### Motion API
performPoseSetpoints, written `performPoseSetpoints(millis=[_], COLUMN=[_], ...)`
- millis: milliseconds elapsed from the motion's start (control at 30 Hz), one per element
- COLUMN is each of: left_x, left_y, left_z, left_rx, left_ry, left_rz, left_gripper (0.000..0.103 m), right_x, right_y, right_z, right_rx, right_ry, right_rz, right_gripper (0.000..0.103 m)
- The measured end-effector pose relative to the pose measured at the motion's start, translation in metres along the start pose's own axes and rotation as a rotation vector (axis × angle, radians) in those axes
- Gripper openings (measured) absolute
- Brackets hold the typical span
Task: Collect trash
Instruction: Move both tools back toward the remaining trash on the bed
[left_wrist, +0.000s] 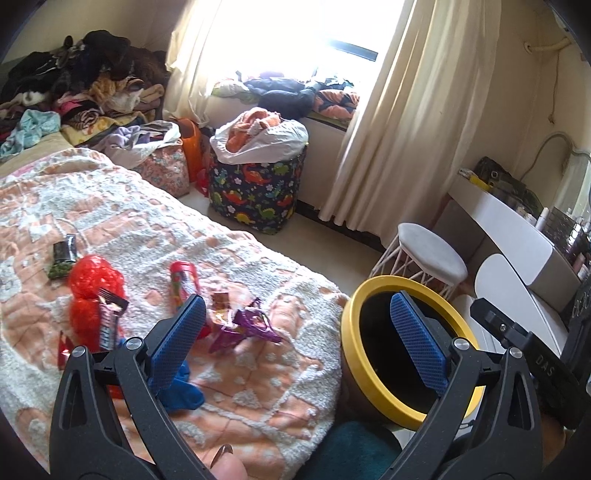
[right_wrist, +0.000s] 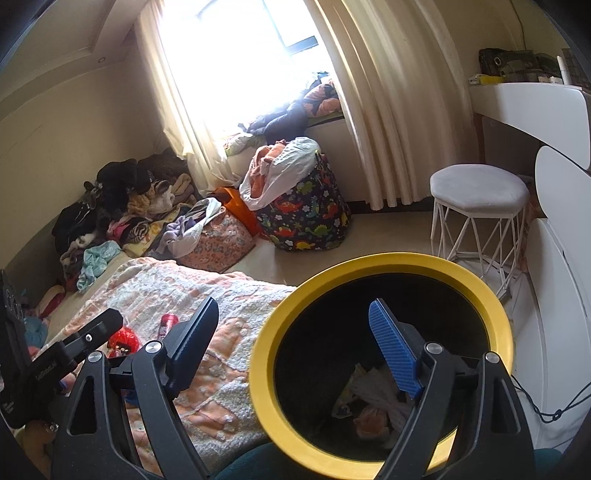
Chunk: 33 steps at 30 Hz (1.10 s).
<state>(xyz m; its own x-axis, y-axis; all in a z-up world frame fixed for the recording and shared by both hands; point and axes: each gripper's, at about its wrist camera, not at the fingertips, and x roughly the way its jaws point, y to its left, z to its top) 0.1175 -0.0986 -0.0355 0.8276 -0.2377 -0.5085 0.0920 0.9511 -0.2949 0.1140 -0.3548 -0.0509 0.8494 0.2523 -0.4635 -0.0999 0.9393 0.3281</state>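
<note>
A black bin with a yellow rim stands beside the bed; crumpled wrappers lie at its bottom. On the peach blanket lie a purple wrapper, a red plastic bag, a candy bar wrapper, a red wrapper, a dark wrapper and a blue scrap. My left gripper is open and empty, above the bed's edge next to the bin. My right gripper is open and empty over the bin's mouth.
A dinosaur-print basket and a floral bag full of clothes stand near the window. A white stool and white desk stand right of the bin. Clothes are piled at the bed's far end.
</note>
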Motion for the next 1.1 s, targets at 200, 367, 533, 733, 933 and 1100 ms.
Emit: performPoseSetpoints(millis=[200,367,533,733,933,1100], left_x=[-0.007,-0.015,-0.021,-0.024,-0.028,-0.03], left_y=[0.012,0.023,0.035,0.048,0.063,0.077], left_z=[0.003,0.006,0.008,0.009,0.01,0.011], left_rx=[-0.021,-0.039,-0.055,-0.074,-0.097,-0.118], left_ry=[-0.016,-0.033,-0.045,-0.053,-0.062,-0.066], left_rz=[0.018,0.032,0.046,0.068,0.085,0.102], left_gripper=[0.092,0.092,0.092,0.092,0.092,0.092], right_x=[-0.001,-0.001,0.0,0.001,0.003,0.009], right_y=[0.017,0.031,0.044,0.06,0.075,0.089], right_z=[-0.004,-0.008,-0.011,-0.017,-0.024,-0.03], right_rx=[-0.039,-0.066,-0.09,-0.117,-0.144,-0.166], right_ry=[0.003,0.012,0.019,0.032,0.051,0.085], right_rz=[0.03,0.053,0.072,0.091,0.113,0.142], right_gripper=[0.082,0.083,0.084,0.085,0.085,0.085])
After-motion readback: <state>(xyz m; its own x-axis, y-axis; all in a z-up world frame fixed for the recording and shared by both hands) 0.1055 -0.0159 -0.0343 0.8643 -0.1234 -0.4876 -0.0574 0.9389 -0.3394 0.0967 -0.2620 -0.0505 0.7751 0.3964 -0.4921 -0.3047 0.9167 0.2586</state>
